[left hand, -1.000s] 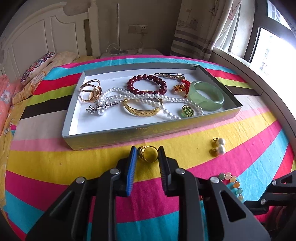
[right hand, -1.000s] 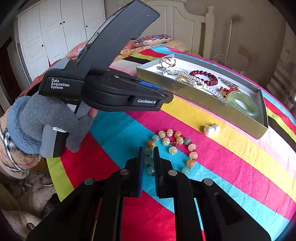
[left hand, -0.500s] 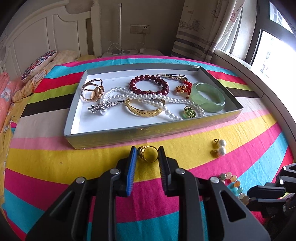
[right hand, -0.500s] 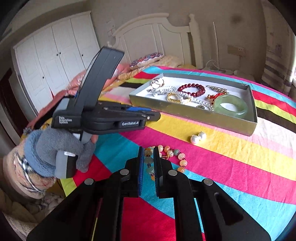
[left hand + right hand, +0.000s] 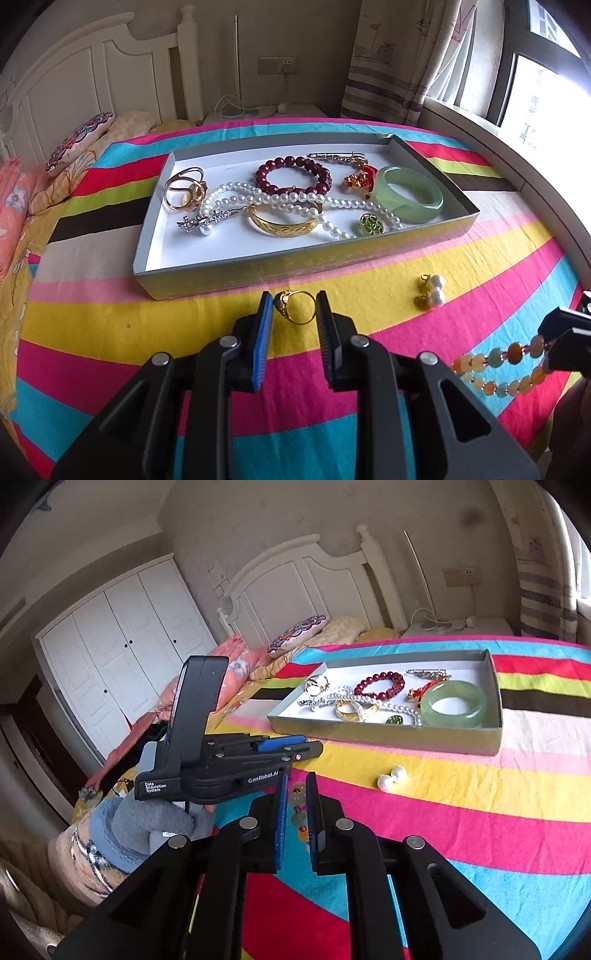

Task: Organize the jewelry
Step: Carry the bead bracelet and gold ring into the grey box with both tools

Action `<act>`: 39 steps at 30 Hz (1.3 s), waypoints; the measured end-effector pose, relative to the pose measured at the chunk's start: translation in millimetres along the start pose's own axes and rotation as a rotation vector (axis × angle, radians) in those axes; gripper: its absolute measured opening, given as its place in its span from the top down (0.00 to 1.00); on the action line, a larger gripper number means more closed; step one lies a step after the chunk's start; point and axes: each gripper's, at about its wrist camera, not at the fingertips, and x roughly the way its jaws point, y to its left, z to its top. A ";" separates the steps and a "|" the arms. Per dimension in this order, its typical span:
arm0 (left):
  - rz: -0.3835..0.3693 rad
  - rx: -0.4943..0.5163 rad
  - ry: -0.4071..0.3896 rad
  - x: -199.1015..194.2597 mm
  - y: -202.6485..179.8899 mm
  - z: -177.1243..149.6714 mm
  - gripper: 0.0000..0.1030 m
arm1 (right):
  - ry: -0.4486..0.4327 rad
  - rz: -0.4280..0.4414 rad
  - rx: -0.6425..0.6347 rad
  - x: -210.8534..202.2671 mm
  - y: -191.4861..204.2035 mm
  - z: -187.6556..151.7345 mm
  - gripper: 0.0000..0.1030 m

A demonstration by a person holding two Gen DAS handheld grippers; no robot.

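Nearest to me, my left gripper (image 5: 294, 308) is closed part-way on a gold ring (image 5: 295, 306); both pads touch the band's sides and the ring stands upright between the tips, just short of the tray's near wall. My right gripper (image 5: 295, 799) is clamped tight on the multicoloured bead bracelet (image 5: 498, 369), with a few beads pinched between the pads and showing in the narrow gap. From the left wrist camera the rest of that strand hangs in a loop from the right fingertips, above the striped bedspread (image 5: 110, 325). In the right wrist view the left gripper sits just left of and beyond my right tips, held by a hand in a grey-blue glove (image 5: 147, 823).

A little farther, a pair of pearl earrings (image 5: 430, 291) lies on the yellow and pink stripes, right of the ring and apart from both grippers.

Beyond them is the shallow grey tray (image 5: 295, 266), holding a gold bangle (image 5: 282, 223), a pearl necklace (image 5: 295, 201), a green pendant (image 5: 371, 224), a jade bangle (image 5: 408, 194), a dark red bead bracelet (image 5: 293, 175) and interlocked gold rings (image 5: 183, 188) at its left end.
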 end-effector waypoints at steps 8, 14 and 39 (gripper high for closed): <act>-0.014 0.000 -0.034 -16.8 -3.5 0.1 0.78 | -0.064 0.008 -0.023 -17.7 9.9 18.2 0.91; -0.039 -0.042 -0.081 -44.6 4.3 -5.2 0.78 | -0.086 -0.009 -0.029 -28.8 12.1 22.9 0.91; -0.052 -0.066 -0.225 -105.7 15.3 23.4 0.77 | -0.186 -0.124 -0.054 -34.8 5.6 76.6 0.91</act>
